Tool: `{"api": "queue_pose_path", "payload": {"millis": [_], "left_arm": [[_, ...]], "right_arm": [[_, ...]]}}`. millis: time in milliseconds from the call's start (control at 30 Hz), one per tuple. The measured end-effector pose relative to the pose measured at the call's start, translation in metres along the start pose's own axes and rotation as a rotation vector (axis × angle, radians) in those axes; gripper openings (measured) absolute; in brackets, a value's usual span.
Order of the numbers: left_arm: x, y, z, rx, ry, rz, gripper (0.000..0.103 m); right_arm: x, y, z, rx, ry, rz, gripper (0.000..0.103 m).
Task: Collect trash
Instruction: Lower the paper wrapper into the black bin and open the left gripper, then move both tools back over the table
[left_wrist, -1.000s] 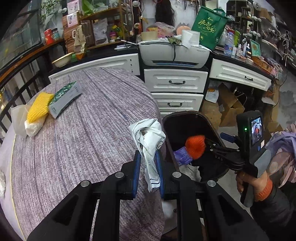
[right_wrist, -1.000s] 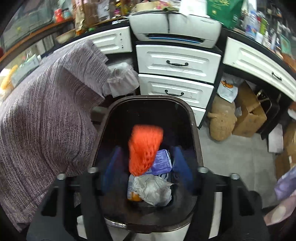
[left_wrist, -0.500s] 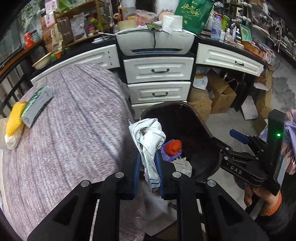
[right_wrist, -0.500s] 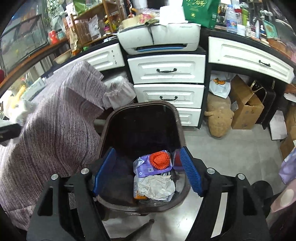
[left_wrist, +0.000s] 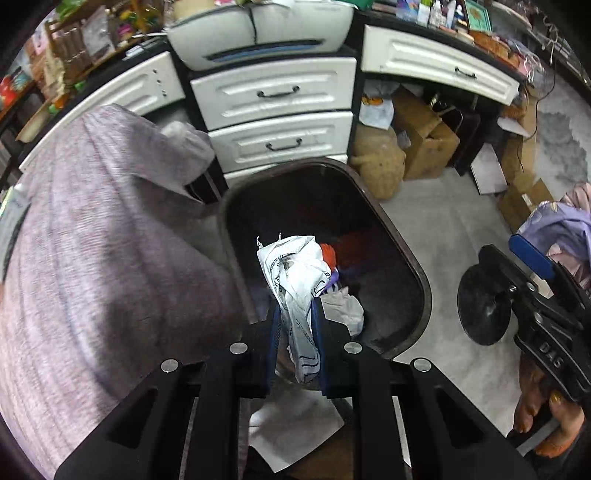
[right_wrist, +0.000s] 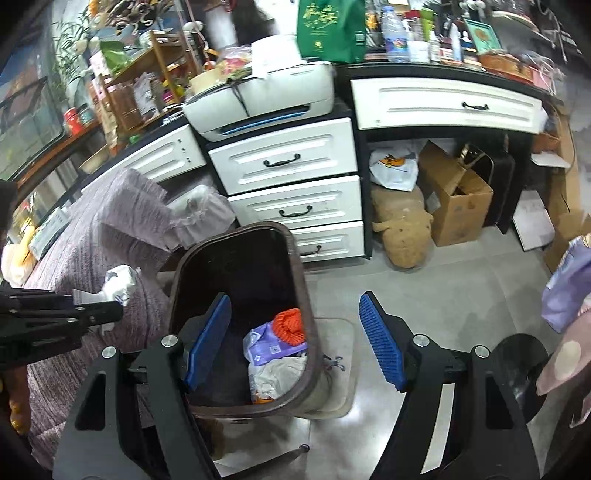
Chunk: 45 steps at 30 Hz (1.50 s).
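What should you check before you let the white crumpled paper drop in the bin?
1. White crumpled wrapper gripped by the left gripper: ok, its fingers pinch it.
2. Wrapper over the bin opening: ok in the left wrist view; from the right wrist view it looks beside the rim.
3. Bin has room: ok, only the orange net and purple packet lie at the bottom.
4. Right gripper out of the way: ok, open and empty.
5. Height above the trash: cannot tell.
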<state>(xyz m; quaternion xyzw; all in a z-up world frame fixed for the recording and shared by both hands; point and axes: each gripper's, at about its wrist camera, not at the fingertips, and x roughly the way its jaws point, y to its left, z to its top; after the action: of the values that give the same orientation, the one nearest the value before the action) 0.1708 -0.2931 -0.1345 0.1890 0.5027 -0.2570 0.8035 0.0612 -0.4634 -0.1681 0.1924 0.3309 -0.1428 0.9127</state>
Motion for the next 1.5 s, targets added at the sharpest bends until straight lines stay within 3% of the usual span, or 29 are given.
{"api": "queue_pose_path", "payload": {"millis": [367,433,467,500,600,733,833,1167,1500], "left_arm": [[0.032,-0.019,0.009,0.072,0.066,0.026,0.022],[0.035,-0.020,0.010,0.078,0.066,0.038,0.040],[0.036,-0.021,0.009,0.080,0.062,0.036,0.058],[0.036,-0.021,0.009,0.083,0.056,0.032,0.068],[0.036,-0.025,0.007,0.106,0.051,0.038,0.078],[0.035,-0.026,0.003,0.116,0.049,0.046,0.082],[0.028,-0.022,-0.001,0.094,0.042,0.029,0.083],[-0.018,-0.012,-0.023,0.064,-0.062,0.016,0.089],[-0.086,0.027,-0.051,0.053,-0.218,0.102,0.094]], "right_arm": [[0.002,-0.017,-0.005,0.048,0.011,-0.005,0.072],[0.001,-0.018,-0.006,0.052,0.011,-0.003,0.072],[0.001,-0.018,-0.006,0.055,0.011,0.000,0.072],[0.000,-0.019,-0.007,0.057,0.011,0.000,0.072],[0.001,-0.018,-0.006,0.061,0.014,0.000,0.072],[0.000,-0.018,-0.006,0.066,0.012,0.001,0.072],[-0.002,-0.019,-0.006,0.074,0.003,0.002,0.082],[-0.001,-0.007,-0.007,0.060,0.014,0.029,0.087],[-0.006,0.047,0.004,-0.063,0.009,0.112,0.091]]}}
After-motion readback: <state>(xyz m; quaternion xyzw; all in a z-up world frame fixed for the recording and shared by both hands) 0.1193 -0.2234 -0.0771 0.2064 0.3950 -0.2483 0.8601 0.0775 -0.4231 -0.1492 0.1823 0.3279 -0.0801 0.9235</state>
